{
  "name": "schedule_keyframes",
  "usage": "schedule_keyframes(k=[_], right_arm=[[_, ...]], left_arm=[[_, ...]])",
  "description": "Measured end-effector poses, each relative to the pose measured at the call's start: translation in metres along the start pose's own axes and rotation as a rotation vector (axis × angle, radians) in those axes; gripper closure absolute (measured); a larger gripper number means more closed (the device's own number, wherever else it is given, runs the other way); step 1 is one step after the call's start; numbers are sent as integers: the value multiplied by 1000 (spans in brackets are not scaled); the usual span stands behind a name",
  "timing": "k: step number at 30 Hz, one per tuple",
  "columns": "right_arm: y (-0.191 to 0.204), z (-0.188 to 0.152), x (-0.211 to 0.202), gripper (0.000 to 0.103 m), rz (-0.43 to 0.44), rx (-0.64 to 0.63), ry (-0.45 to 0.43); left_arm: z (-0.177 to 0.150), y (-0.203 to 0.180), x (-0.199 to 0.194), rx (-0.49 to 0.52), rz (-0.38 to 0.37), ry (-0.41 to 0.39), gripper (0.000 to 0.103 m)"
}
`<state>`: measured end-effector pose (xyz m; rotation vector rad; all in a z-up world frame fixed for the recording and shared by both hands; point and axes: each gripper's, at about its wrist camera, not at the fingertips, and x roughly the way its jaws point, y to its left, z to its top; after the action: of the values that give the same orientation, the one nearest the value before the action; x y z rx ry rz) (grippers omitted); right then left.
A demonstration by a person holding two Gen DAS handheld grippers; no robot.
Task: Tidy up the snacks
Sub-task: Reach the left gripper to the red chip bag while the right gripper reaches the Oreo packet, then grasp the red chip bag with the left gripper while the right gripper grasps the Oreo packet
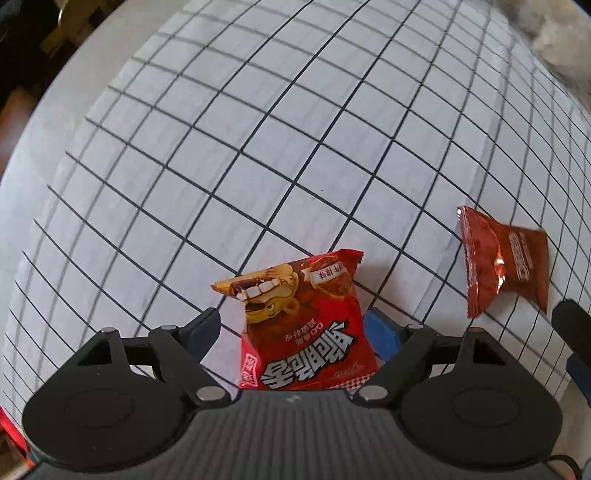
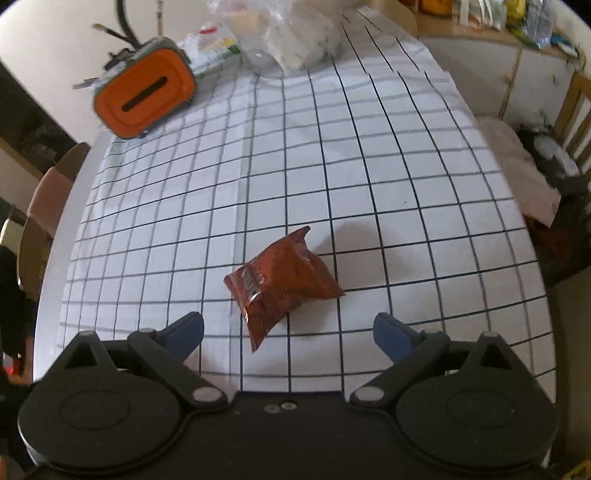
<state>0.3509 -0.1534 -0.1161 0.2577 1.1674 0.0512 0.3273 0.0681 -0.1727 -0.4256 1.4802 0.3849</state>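
A red snack bag with a yellow cartoon face (image 1: 303, 325) sits between the fingers of my left gripper (image 1: 295, 328). The jaws stand wide with gaps on both sides of the bag, so it is open around it. A dark red-brown snack packet (image 1: 502, 262) lies on the checked tablecloth to the right. In the right wrist view the same kind of packet (image 2: 280, 284) lies just ahead of my right gripper (image 2: 288, 332), which is open and empty above the cloth.
A white tablecloth with a black grid (image 2: 332, 166) covers the round table. An orange-lidded box (image 2: 144, 96) and a clear plastic bag (image 2: 280, 33) stand at the far edge. Chairs (image 2: 48, 199) stand around the table. My right gripper's finger (image 1: 576, 332) shows at the left view's right edge.
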Motion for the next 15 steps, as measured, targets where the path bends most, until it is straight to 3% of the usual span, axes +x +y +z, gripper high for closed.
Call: schedule_keyframes(k=[3,15], right_arm=[[5,9,16,5,-26,-23,10],[42,16,78,7,-92,-346,77]], left_arm=[[2,-4,8,10,15,8,18],[6,-7,41,6,17,61,17]])
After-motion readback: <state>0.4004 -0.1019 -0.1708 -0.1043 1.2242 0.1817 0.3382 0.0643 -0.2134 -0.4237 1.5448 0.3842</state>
